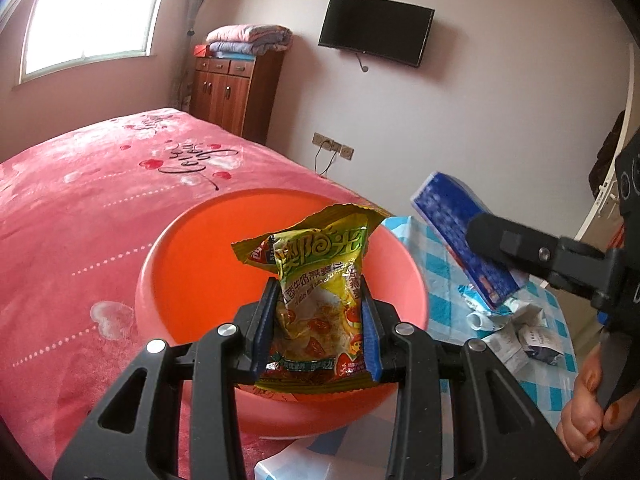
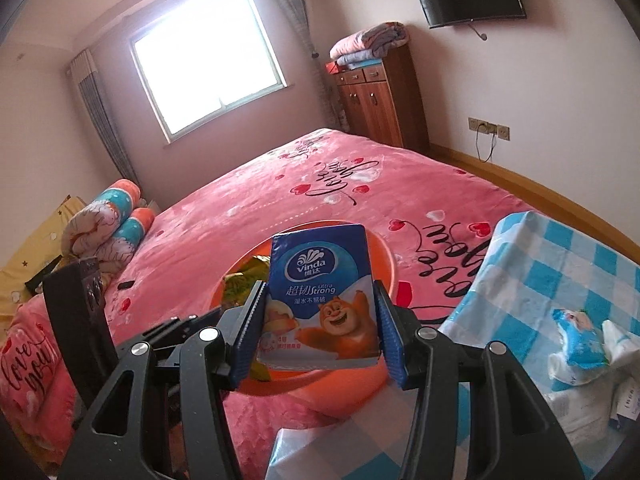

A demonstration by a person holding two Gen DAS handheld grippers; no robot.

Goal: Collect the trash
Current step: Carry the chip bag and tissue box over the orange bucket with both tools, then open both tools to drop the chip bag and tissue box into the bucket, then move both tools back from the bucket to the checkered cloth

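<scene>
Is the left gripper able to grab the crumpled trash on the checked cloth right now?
Probably not yet. The left gripper is shut on the yellow snack bag over the orange basin, so its jaws are full. The crumpled trash lies off to its side, with the right gripper above it.

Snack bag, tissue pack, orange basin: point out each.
Snack bag (image 1: 320,280), left wrist view, printed front.
Tissue pack (image 2: 320,276), right wrist view, blue front.
Orange basin (image 1: 192,264), left wrist view, inner wall.

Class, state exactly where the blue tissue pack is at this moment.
The blue tissue pack is clamped upright in the right gripper, in front of the orange basin on the pink bed.
</scene>
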